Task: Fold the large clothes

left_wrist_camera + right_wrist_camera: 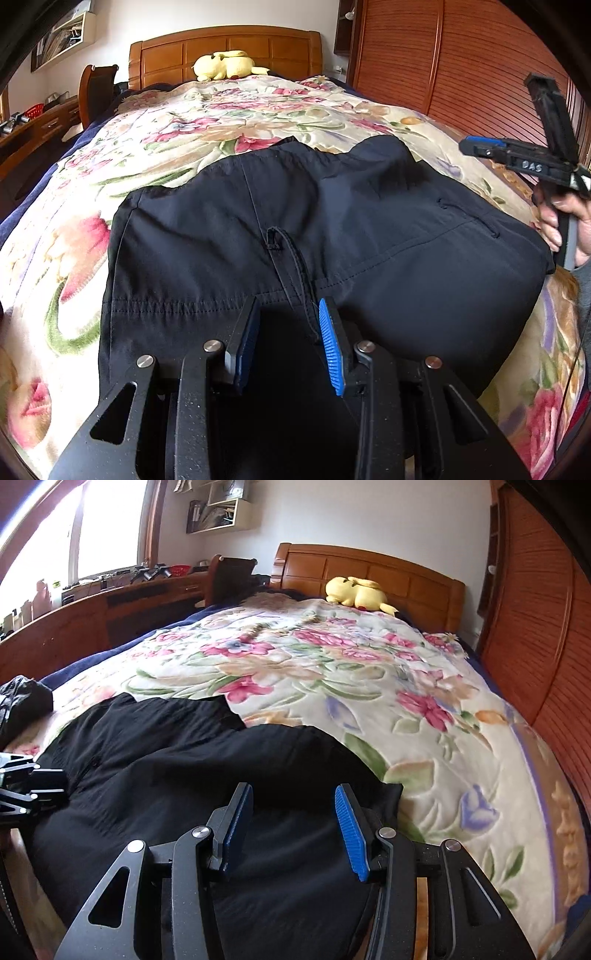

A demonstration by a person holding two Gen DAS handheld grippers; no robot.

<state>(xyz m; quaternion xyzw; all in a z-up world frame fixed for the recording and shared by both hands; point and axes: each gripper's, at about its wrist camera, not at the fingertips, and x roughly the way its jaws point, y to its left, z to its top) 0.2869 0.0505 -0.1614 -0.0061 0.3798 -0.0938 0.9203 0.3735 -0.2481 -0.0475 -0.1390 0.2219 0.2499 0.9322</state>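
A floral blanket (424,738) covers the bed, with a yellow plush toy (356,592) at the headboard (406,579) edge. A wooden wardrobe (461,66) runs along one side of the bed; a desk (74,624) and chair (229,576) stand along the other. A crumpled dark item (22,701) lies near the bed's desk-side edge. Black trousers (295,229) lie near the foot edge, bulky and creased, a drawstring (301,273) trailing across the waistband. Left gripper (288,343): jaws apart, over the waistband. Right gripper (293,830): jaws apart, above the trousers' wardrobe-side portion, gripping nothing.
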